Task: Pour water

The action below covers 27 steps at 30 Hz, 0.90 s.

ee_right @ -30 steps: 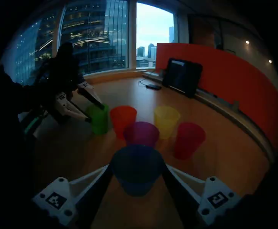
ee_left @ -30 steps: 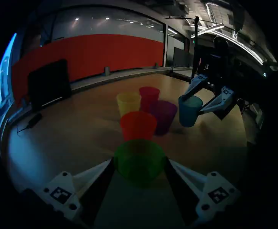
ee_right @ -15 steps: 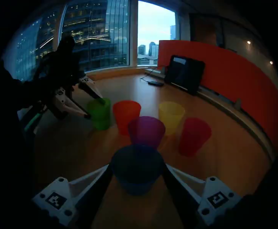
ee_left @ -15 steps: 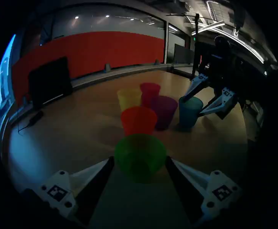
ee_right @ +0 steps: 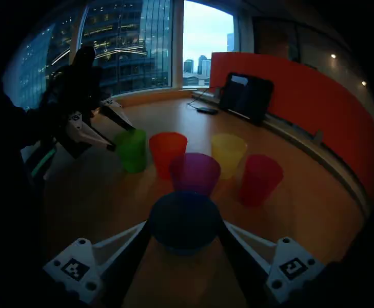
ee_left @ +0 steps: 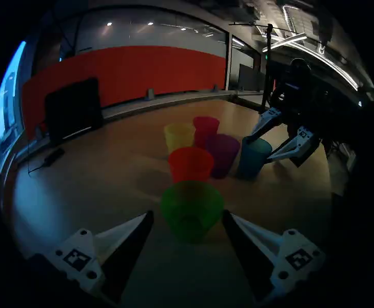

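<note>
I count four square black-and-white tags (ee_left: 77,259), one on each finger; they carry coded blocks, and I can read no letters anywhere in this dim light.

There are six cups on the wooden table (ee_left: 99,174), one of each colour, and two grippers, both mine.

In the left gripper view, my left gripper (ee_left: 187,213) has the green cup (ee_left: 192,209) between its fingertips, toward 6 o'clock. The finger at 4 o'clock seems to touch the cup's side, while a thin dark gap shows at the finger at 8 o'clock. I cannot tell whether I am clamping it. Beyond it toward 12 o'clock stand the orange cup (ee_left: 191,164), then the yellow cup (ee_left: 179,137) and the red cup (ee_left: 205,128) side by side. The purple cup (ee_left: 222,154) is just beside the orange one, toward 1 o'clock. At 2 o'clock the blue cup (ee_left: 252,156) stands upright on the table with my right gripper (ee_left: 256,148) around its upper part.

In the right gripper view, that gripper's fingers sit tight against both sides of the blue cup, toward 6 o'clock, clamped on it. The purple cup is just past it at 12 o'clock. At 10 o'clock the left gripper's two fingers flank the green cup's rim.

Whether any cup holds water I cannot tell.

One dark monitor (ee_right: 245,95) leans on the red wall (ee_right: 310,97) at 1 o'clock, and windows (ee_right: 130,46) fill 11 o'clock
</note>
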Available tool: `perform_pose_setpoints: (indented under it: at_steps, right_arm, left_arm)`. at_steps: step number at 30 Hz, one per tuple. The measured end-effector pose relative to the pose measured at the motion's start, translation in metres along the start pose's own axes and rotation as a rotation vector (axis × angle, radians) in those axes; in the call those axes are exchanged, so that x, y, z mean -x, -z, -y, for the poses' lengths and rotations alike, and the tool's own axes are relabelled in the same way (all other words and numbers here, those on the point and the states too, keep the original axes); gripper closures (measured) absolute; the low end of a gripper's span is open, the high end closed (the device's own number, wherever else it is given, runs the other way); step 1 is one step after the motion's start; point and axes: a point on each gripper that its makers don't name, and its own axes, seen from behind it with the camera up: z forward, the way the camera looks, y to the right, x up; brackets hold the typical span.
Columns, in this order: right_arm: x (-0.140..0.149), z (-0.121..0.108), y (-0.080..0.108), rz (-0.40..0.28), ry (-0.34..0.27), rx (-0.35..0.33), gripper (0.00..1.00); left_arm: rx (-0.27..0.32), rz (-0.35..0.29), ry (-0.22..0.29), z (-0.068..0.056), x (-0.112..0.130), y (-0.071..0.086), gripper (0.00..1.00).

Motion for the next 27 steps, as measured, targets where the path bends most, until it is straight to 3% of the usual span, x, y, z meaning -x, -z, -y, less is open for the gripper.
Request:
perform_pose_setpoints:
  at_steps: [8, 15, 27]
  right_arm:
    - [0.005, 0.001, 0.007, 0.012, 0.001, 0.016, 0.00]
    - [0.009, 0.000, 0.025, 0.008, -0.007, 0.042, 0.00]
    - [0.022, -0.013, 0.066, -0.029, -0.049, 0.155, 0.00]
  left_arm:
    - [-0.008, -0.009, 0.004, -0.002, -0.002, 0.008, 0.01]
    - [-0.037, -0.019, 0.005, 0.001, -0.001, 0.019, 0.01]
    - [-0.188, -0.065, 0.022, 0.028, 0.001, 0.052, 0.01]
